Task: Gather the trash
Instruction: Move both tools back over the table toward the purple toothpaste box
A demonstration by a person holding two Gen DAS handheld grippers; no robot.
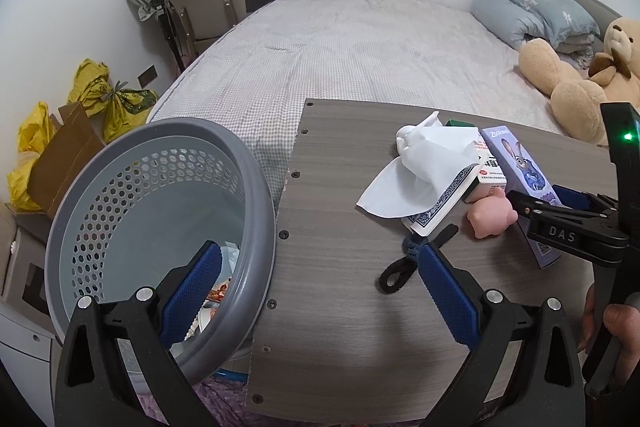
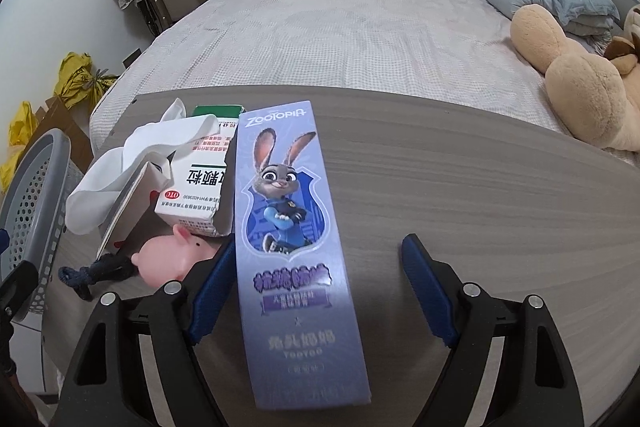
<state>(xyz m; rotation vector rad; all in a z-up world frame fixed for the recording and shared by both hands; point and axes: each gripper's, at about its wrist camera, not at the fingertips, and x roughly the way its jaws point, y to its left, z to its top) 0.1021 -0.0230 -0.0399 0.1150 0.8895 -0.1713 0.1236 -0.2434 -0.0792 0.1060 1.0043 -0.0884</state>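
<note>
Here, start from the big things: the grey wood-grain table (image 1: pixel 352 307) stands against the bed (image 1: pixel 352 39), and the perforated grey basket (image 1: pixel 100 195) sits just off the table's left edge, with some scraps already at its bottom. Your left gripper (image 1: pixel 320 291) hangs with its jaws wide apart and empty, one blue pad over the basket's rim and the other over the table beside a dark knotted cord (image 1: pixel 400 267).

Your right gripper (image 2: pixel 320 291) also has its jaws apart, straddling the long purple Zootopia box (image 2: pixel 288 227), which lies flat on the table. The left pad looks to be at the box's edge; the right pad stands well clear of it. Nothing is clamped yet.

To grip well, centre the box between the pads before you close, so it does not swing sideways into the white medicine carton (image 2: pixel 200 187) touching its left side. Grip across its narrow width and lift straight up; the cardboard probably flexes, so close gently.

Mind the smaller clutter: the crumpled white tissue (image 2: pixel 132 163) drapes over the carton and a card pack (image 1: pixel 444 199), and the pink toy pig (image 2: pixel 172 255) sits just beside your left pad. The pig likely is not trash, so keep from nudging it.
</note>
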